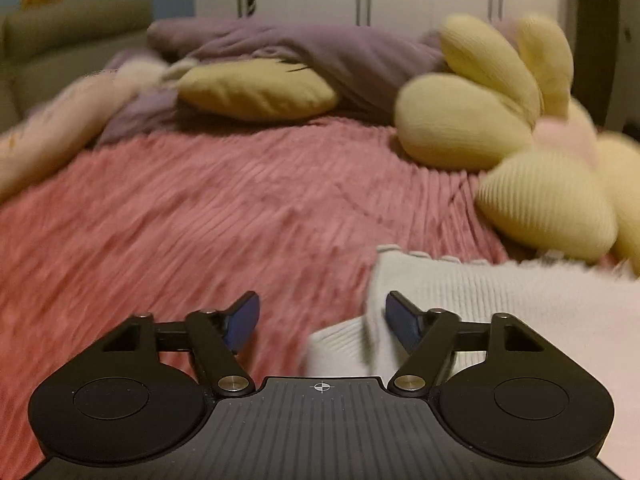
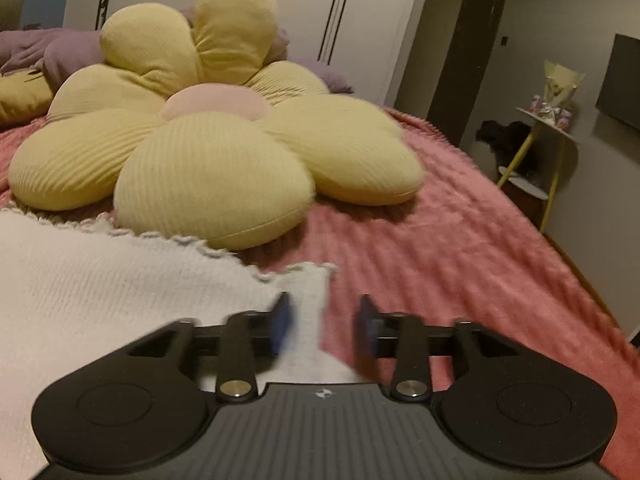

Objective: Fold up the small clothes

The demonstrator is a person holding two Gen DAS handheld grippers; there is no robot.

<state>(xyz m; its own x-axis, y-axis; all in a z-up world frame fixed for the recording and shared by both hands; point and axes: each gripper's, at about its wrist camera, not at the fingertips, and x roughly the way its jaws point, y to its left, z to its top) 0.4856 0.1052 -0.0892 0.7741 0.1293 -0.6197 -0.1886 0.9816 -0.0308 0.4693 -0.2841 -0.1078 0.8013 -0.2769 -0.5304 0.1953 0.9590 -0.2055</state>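
Left gripper [image 1: 322, 322]: jaws spread wide, blue pads apart; nothing pressed between them. The right pad sits over the left edge of the white knit garment [image 1: 500, 320], the left pad over bare bedspread.
Right gripper [image 2: 324, 326]: jaws partly apart; a narrow strip of the white knit garment [image 2: 100, 292] runs up between the blue pads, but the pads do not press on it. Blur hides the exact gap.
Garment: white ribbed knit with a scalloped trim, lying flat on the pink bedspread [image 1: 200, 220] at the near side of the bed. In the left wrist view it fills the near right; in the right wrist view, the near left.
Garment's far edge: its scalloped trim lies just beside the nearest petal of the yellow flower cushion [image 2: 208, 152]; whether they touch cannot be told.
Open room, left: a broad stretch of ribbed bedspread, bare out to the purple quilt [image 1: 280, 48] and yellow pillow [image 1: 256, 88] at the far end.
Open room, right: bare bedspread [image 2: 460, 240] runs to the bed's right edge, beyond which stands a small side table [image 2: 548, 120].
Far side: white wardrobe doors [image 2: 300, 0].
Writing: none legible on either gripper or the fabric.
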